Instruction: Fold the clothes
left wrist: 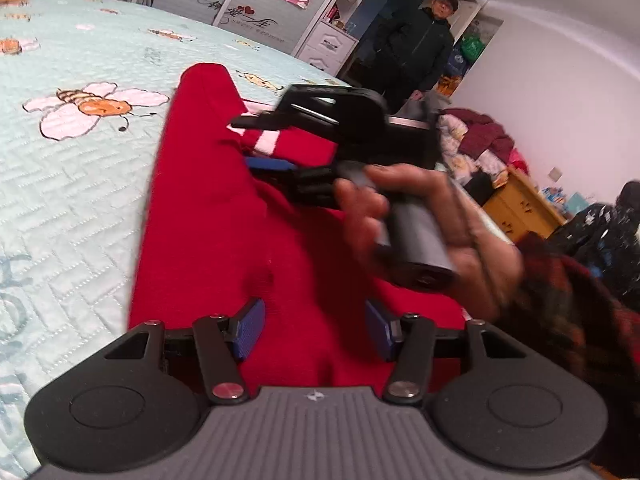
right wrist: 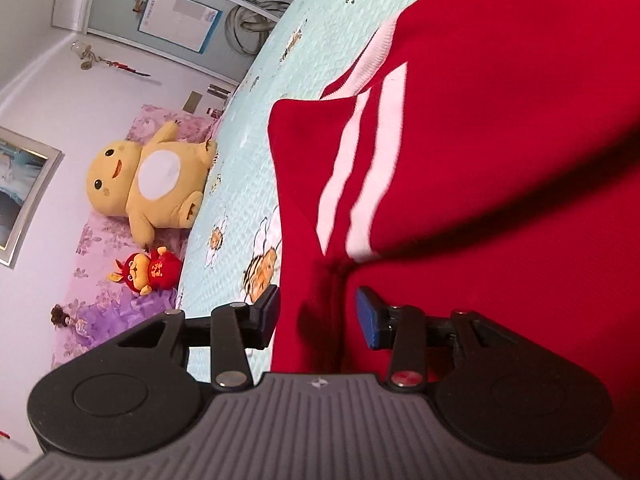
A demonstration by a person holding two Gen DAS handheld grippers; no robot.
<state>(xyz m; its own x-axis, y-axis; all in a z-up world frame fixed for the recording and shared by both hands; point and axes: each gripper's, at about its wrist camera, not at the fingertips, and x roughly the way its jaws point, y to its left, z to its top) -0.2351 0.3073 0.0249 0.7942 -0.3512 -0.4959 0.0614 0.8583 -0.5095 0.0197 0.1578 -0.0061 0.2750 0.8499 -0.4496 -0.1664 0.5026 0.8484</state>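
A red garment [left wrist: 208,220] with white-striped cuffs [right wrist: 360,168] lies spread on the pale blue bee-print quilt [left wrist: 72,200]. My left gripper [left wrist: 314,328] is open just above the garment's near edge, with red cloth under its blue pads [left wrist: 250,328]. Further along the garment a hand [left wrist: 420,220] holds my right gripper [left wrist: 244,142], turned on its side at the striped cuff [left wrist: 267,142]. In the right wrist view the right gripper [right wrist: 318,314] stands open with a raised fold of the red garment [right wrist: 500,120] between its jaws.
A person [left wrist: 424,40] stands past the bed's far end, by white drawers. A heap of clothes [left wrist: 480,140] and a wooden cabinet [left wrist: 520,204] lie to the right. A yellow plush toy [right wrist: 152,184] and a small red one [right wrist: 148,270] sit beside the quilt [right wrist: 248,152].
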